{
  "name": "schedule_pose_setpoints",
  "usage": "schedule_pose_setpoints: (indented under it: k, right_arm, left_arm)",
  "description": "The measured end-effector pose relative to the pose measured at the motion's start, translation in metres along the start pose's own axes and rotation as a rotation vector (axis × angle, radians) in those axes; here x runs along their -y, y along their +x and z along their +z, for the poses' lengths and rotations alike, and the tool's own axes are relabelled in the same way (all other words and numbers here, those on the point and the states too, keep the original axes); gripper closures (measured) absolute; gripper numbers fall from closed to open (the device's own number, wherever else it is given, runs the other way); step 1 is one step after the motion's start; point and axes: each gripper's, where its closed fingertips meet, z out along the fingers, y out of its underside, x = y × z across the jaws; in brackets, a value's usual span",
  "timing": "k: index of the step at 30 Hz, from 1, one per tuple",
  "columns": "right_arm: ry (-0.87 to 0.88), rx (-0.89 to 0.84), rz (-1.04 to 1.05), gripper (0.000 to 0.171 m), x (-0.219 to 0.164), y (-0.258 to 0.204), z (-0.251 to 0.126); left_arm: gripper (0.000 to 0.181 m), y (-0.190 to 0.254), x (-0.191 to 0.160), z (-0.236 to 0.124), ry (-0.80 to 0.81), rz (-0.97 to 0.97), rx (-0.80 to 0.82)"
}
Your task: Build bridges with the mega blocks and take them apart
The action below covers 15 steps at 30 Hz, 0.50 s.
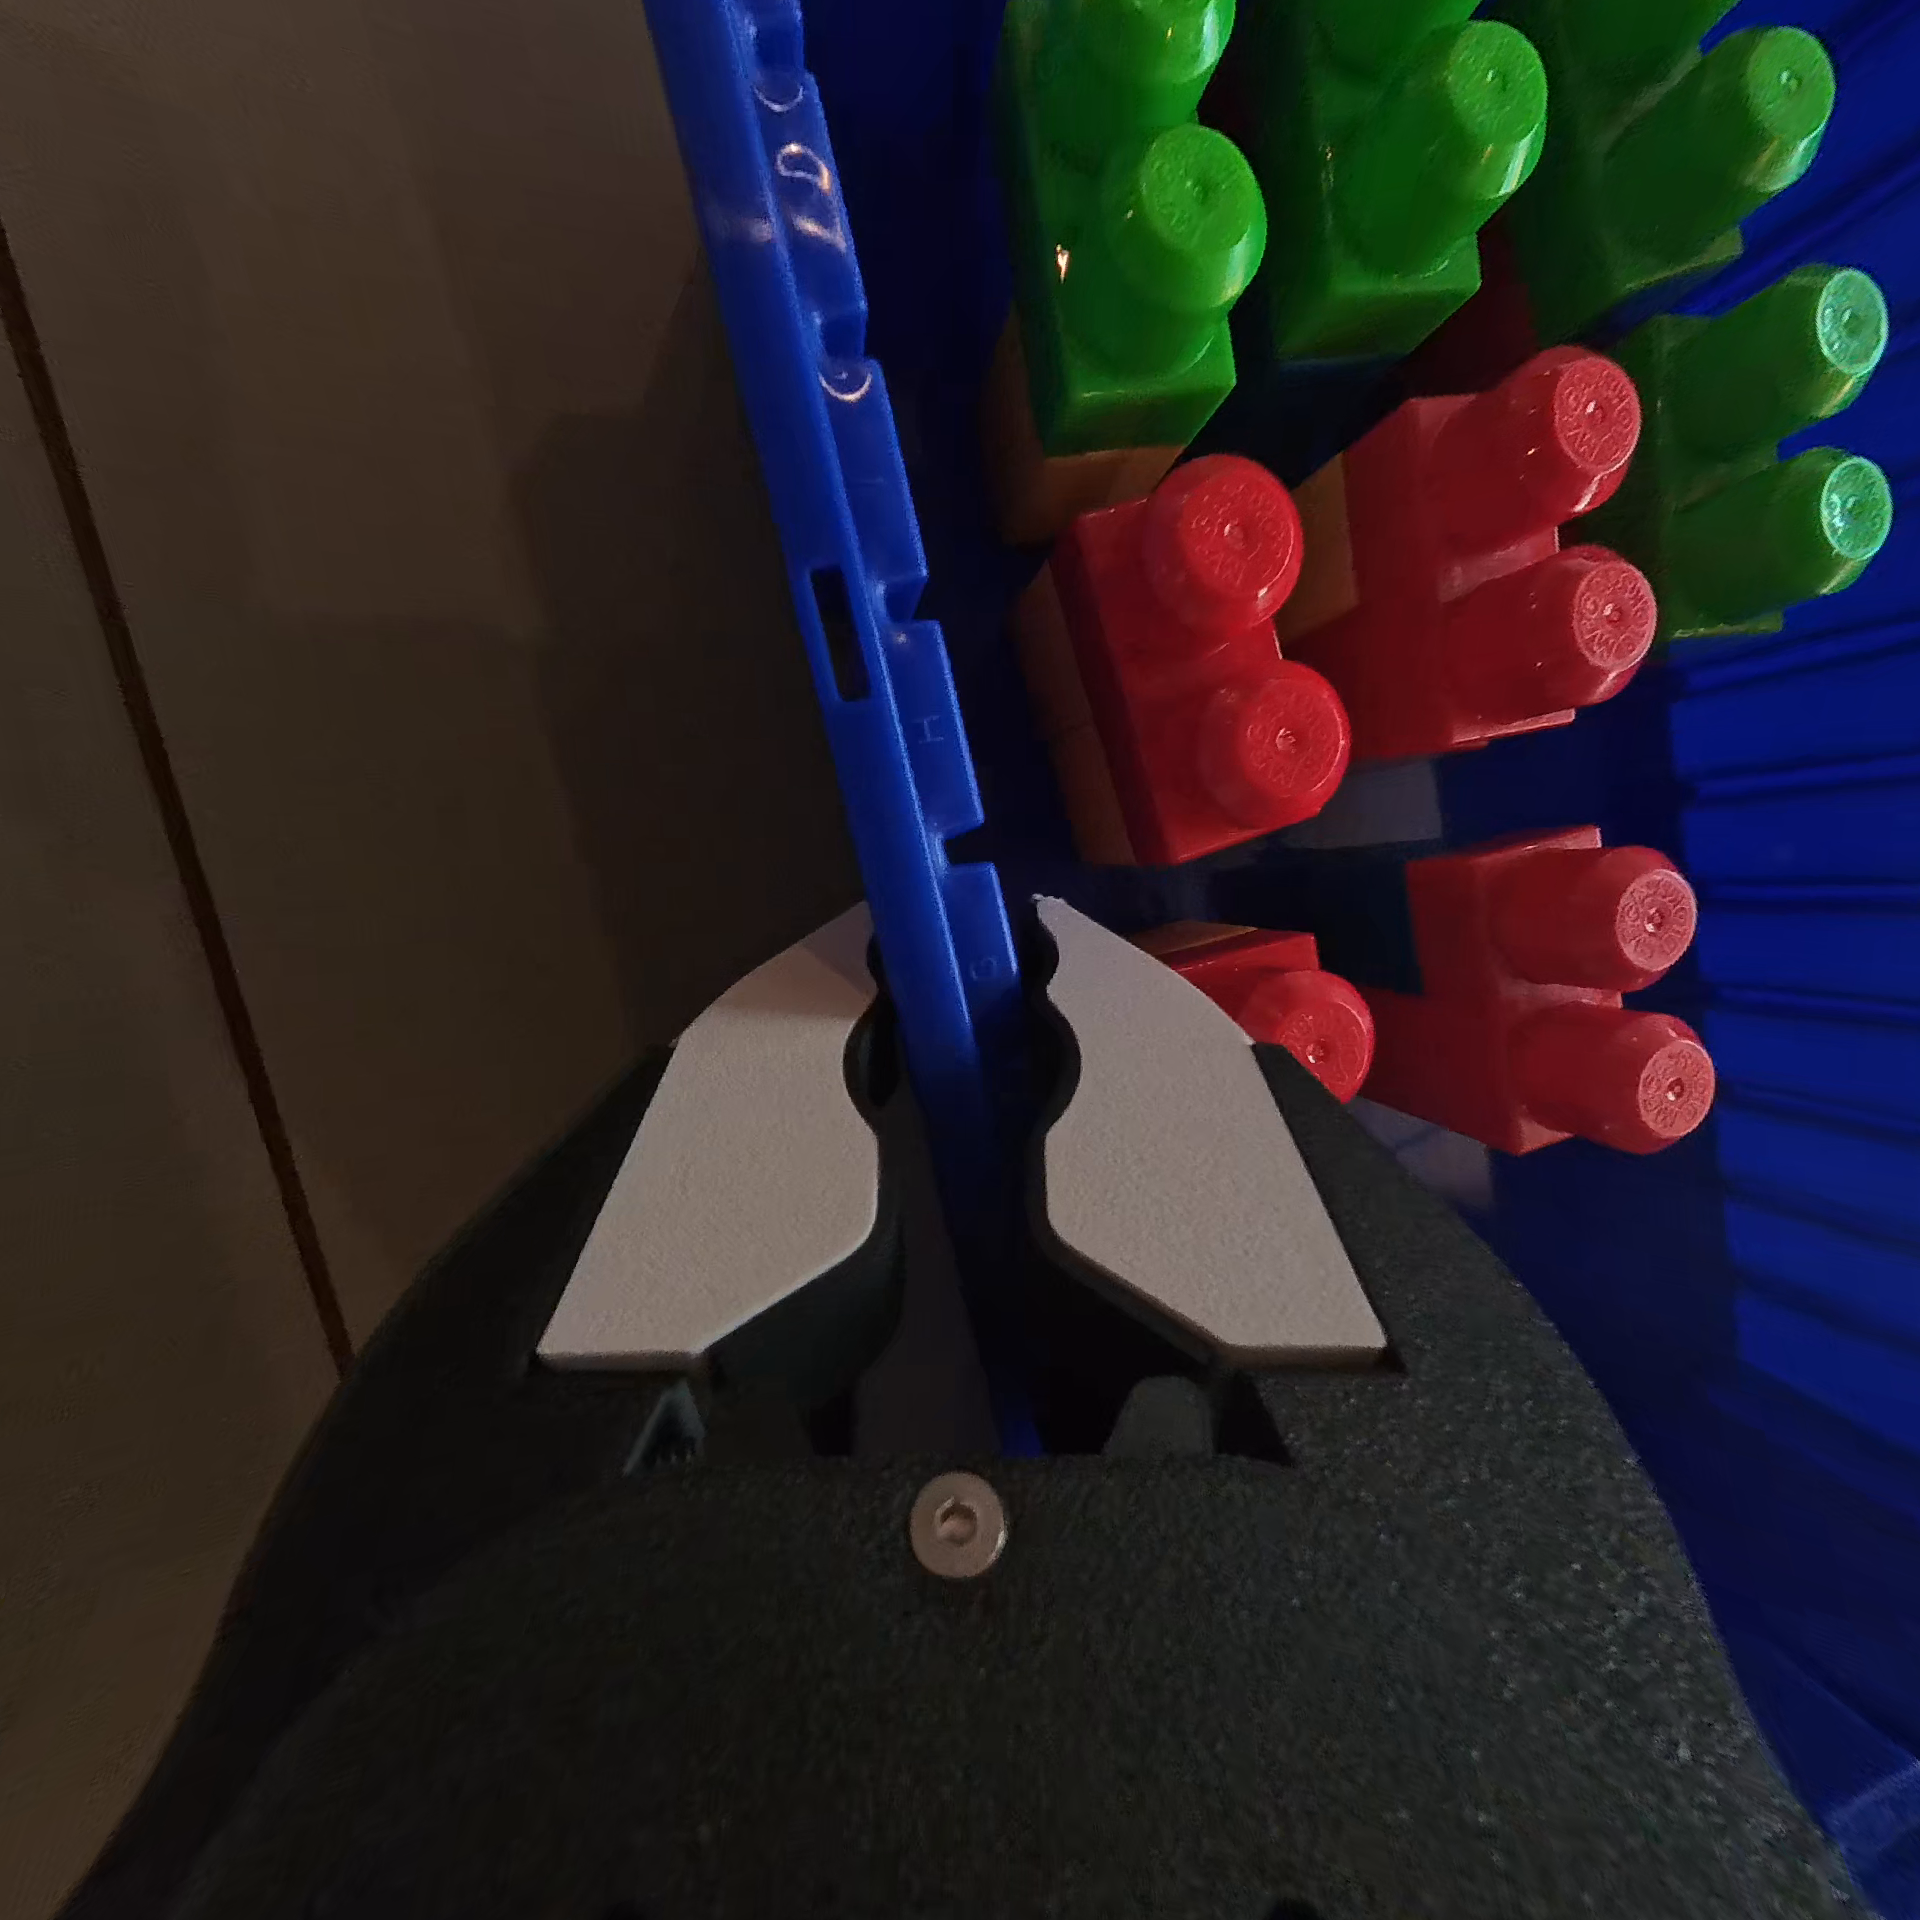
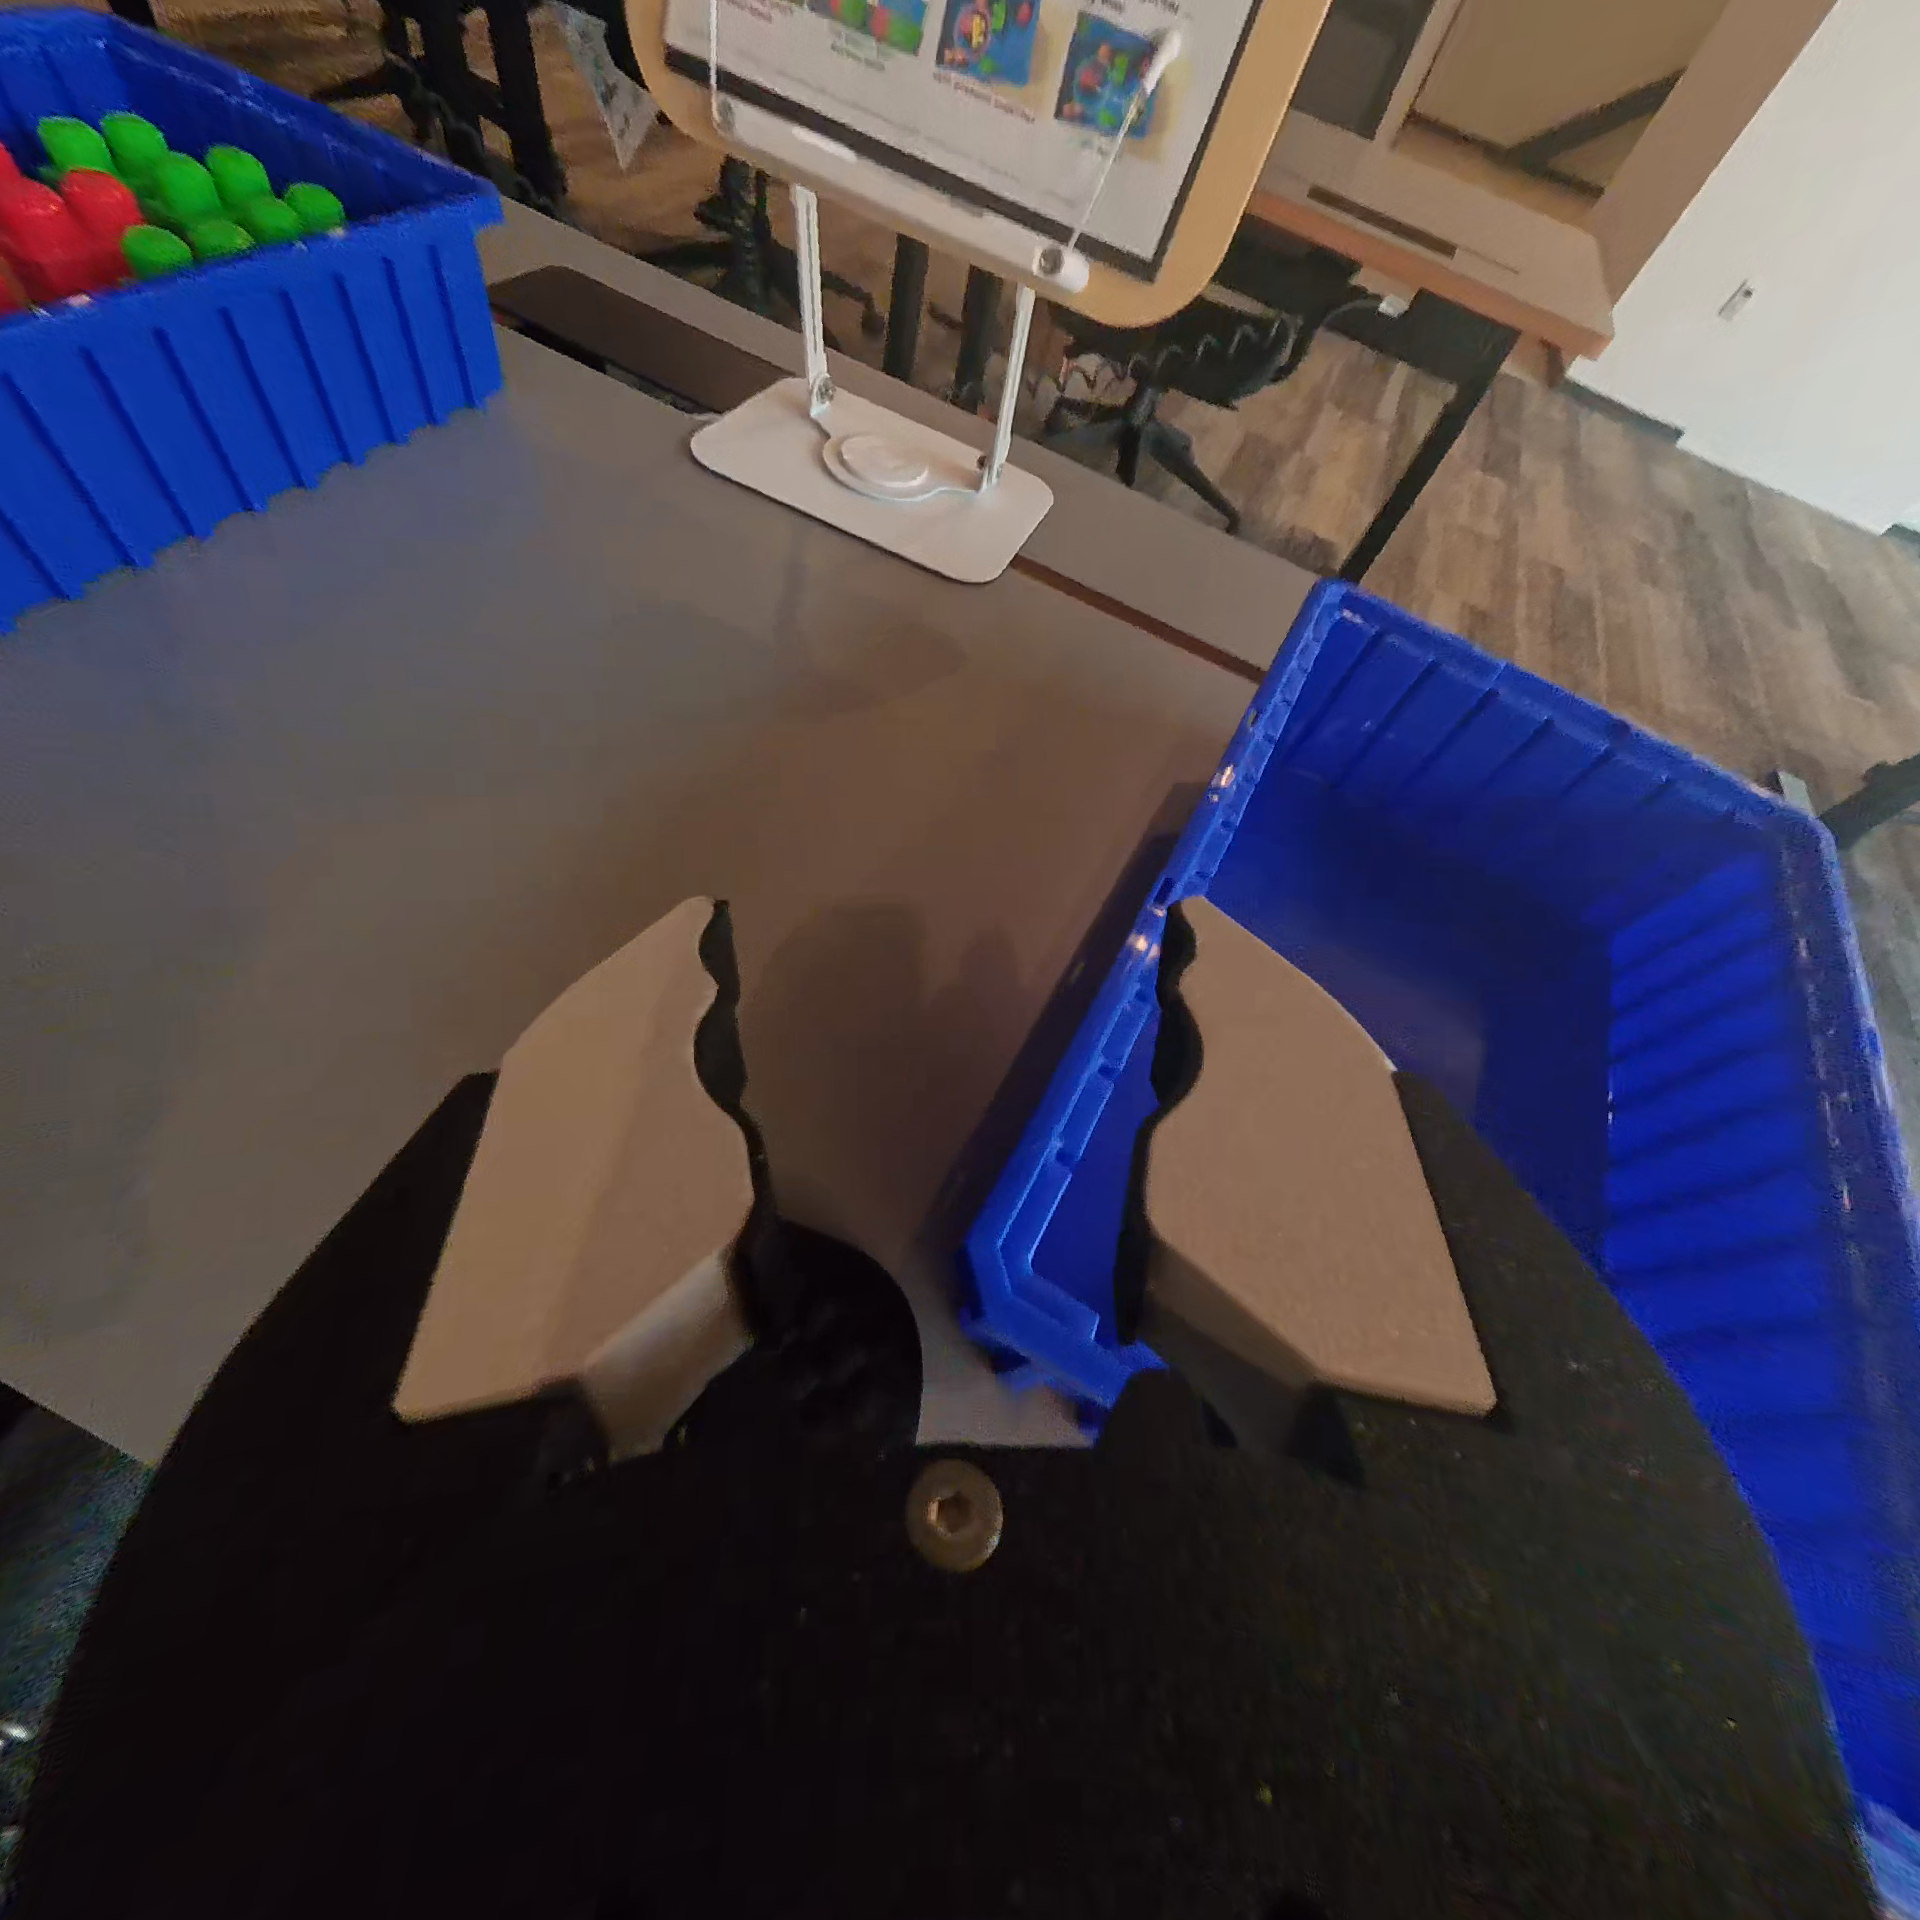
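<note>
left claw (image 1: 954, 940) clenched on the rim of the blue bin (image 1: 883, 582) of blocks (image 1: 1195, 665) — right claw (image 2: 951, 940) released, straddling the empty bin's wall (image 2: 1101, 1049) on the bench (image 2: 520, 675).

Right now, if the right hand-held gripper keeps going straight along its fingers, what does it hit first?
Probably the empty blue bin: its near wall already sits between the open fingers of the right hand-held gripper, close to the right finger. Past it lies bare grey table. Depth is uncertain.

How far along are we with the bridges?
No bridge on the table yet. Red blocks and green blocks sit in a blue bin, whose wall the left claw grips. The right claw straddles the empty bin's wall, open. Building remains.
</note>
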Motion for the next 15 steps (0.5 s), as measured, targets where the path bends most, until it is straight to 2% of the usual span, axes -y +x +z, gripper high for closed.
schedule_pose_setpoints:
  k: [4, 10, 13, 15]
  right_arm:
    - [-0.089, -0.017, 0.024, 0.094, -0.018, 0.004, 0.004]
    - [-0.320, -0.076, 0.063, 0.087, -0.061, 0.015, 0.012]
    - [-0.411, -0.030, 0.097, 0.082, -0.082, 0.007, 0.018]
    - [-0.455, -0.042, 0.103, 0.086, -0.094, 0.008, 0.021]
  left_arm:
    - [0.161, -0.001, 0.000, 0.000, 0.008, -0.027, -0.016]
    - [0.160, -0.001, 0.001, -0.001, 0.038, -0.034, -0.032]
    - [0.160, 0.000, 0.002, -0.001, 0.051, -0.030, -0.040]
    - [0.160, -0.001, 0.002, -0.001, 0.068, -0.012, -0.043]
